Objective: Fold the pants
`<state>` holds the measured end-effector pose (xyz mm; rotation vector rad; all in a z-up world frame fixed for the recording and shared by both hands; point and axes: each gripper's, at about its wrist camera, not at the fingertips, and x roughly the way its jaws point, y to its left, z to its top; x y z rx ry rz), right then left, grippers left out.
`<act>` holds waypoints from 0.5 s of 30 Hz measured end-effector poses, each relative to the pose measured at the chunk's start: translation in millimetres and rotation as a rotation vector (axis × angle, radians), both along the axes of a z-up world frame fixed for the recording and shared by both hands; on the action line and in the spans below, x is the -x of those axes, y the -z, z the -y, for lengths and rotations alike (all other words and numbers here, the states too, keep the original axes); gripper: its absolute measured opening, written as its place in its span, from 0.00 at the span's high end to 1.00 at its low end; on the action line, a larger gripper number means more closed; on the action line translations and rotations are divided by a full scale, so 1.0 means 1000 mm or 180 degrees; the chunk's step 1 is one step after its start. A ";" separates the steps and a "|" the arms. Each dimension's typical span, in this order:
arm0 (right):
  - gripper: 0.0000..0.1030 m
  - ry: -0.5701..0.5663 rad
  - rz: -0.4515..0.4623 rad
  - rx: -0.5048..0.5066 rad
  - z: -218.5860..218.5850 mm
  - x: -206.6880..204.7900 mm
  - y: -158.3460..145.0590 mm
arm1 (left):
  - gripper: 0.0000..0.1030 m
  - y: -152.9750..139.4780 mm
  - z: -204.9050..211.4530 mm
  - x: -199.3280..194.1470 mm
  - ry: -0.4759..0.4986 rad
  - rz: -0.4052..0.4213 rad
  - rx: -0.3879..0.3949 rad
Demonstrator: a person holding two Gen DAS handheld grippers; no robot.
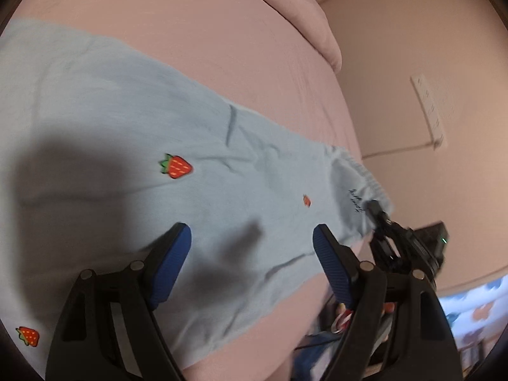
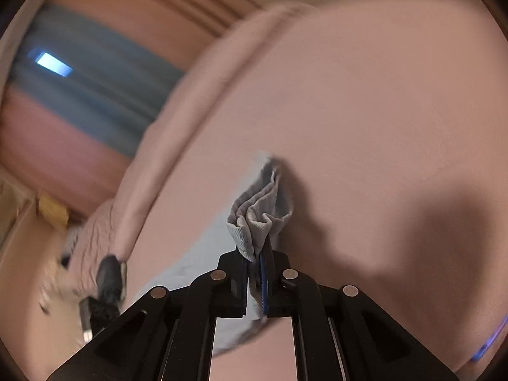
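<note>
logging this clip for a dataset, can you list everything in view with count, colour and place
light blue cotton pants: one, pale blue, spread flat across the bed
red strawberry prints: three visible, red with green leaves, on the pants
pink bed sheet: one, pink, under the pants
pink folded duvet: one, pink, at the far end of the bed
white power strip: one, white, on the wall beside the bed
left tongs: one, black with blue pads, open above the pants
right tongs: one, black, shut on the bunched waistband
</note>
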<state>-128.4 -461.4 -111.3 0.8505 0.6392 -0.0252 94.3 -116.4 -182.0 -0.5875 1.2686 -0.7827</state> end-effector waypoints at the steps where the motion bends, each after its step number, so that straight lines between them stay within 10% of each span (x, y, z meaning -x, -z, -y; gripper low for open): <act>1: 0.94 -0.0116 0.0088 0.0130 -0.014 -0.005 -0.013 | 0.23 -0.001 -0.006 0.000 -0.0055 -0.0023 0.0053; 9: 0.94 -0.1053 0.0422 0.1077 -0.139 -0.026 -0.067 | 0.19 -0.020 -0.064 0.006 -0.0359 -0.0234 0.1139; 15: 0.94 -0.1659 0.0347 0.1635 -0.225 -0.034 -0.050 | 0.10 -0.014 -0.079 0.005 -0.0422 -0.0410 0.1425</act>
